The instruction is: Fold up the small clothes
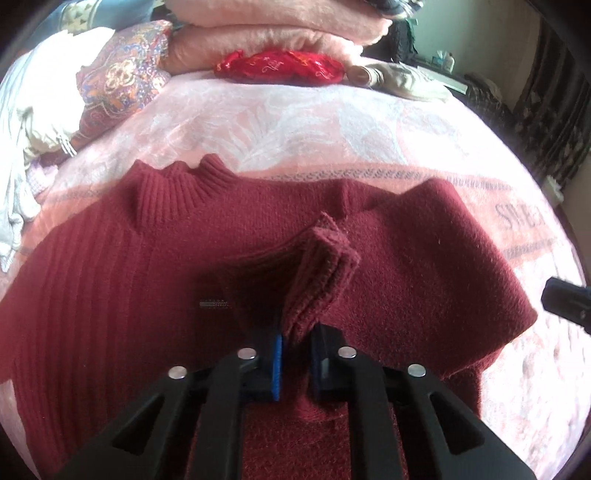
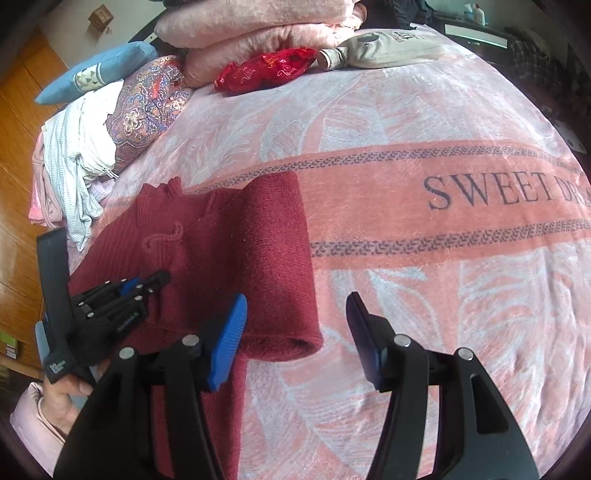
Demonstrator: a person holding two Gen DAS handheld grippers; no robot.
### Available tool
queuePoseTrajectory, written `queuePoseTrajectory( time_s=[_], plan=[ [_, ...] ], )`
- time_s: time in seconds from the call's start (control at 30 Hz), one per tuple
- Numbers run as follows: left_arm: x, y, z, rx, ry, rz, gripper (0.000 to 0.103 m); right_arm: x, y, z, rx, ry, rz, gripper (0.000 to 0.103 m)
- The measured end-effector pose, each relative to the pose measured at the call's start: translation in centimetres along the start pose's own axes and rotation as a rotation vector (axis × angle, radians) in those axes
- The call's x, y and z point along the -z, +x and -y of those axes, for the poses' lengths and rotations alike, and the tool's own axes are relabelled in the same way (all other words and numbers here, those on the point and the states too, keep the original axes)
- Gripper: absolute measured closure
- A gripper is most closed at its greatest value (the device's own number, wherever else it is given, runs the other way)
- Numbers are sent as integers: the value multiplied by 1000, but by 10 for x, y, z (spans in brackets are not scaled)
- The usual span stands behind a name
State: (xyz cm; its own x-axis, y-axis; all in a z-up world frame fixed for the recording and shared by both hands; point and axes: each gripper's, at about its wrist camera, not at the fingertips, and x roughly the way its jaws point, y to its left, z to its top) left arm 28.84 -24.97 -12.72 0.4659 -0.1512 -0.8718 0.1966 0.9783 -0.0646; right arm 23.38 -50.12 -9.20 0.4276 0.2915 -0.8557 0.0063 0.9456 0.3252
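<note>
Clenched between the black fingers of the left gripper (image 1: 295, 343) is the ribbed cuff (image 1: 321, 273) of a dark red knitted sweater (image 1: 110, 280), the cuff standing up in folds from the pads over the middle of the garment. That sweater lies flat on a pink bedspread with white leaf patterns (image 2: 406, 122), its ribbed collar (image 1: 177, 184) pointing away from the camera and one side folded inward. From the right wrist view, the right gripper (image 2: 295, 332) has its jaws released and empty; the blue-padded finger (image 2: 227, 343) hangs above the sweater's folded edge, the other above bare bedspread. To the right of the sweater the bedspread is clear and wide. Along the far edge lie stacked pink blankets (image 2: 258, 29), a red satin pouch (image 2: 266, 70) and a paisley cushion (image 2: 151, 107), well apart from the sweater.
</note>
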Motion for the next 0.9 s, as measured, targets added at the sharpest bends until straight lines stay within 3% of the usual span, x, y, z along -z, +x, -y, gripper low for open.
queuePoseTrajectory(
  time_s=[0.23,0.53,0.7,0.83,0.9],
  plan=[
    [-13,-39,-52,28,-135,117,94,-3,2,-7,5,7,-8,46],
    [-11,-91,-147,-53,-210,270,94,-8,18,-32,-59,15,-67,46],
    [10,-72,-213,-96,-283,223,94,-6,45,-54,-118,27,-150,43],
    [30,-38,-238,-38,-330,136,93,-5,71,-63,-148,83,-224,43],
    [34,-28,-235,-3,-337,122,93,-3,85,-65,-177,116,-265,53]
  ],
)
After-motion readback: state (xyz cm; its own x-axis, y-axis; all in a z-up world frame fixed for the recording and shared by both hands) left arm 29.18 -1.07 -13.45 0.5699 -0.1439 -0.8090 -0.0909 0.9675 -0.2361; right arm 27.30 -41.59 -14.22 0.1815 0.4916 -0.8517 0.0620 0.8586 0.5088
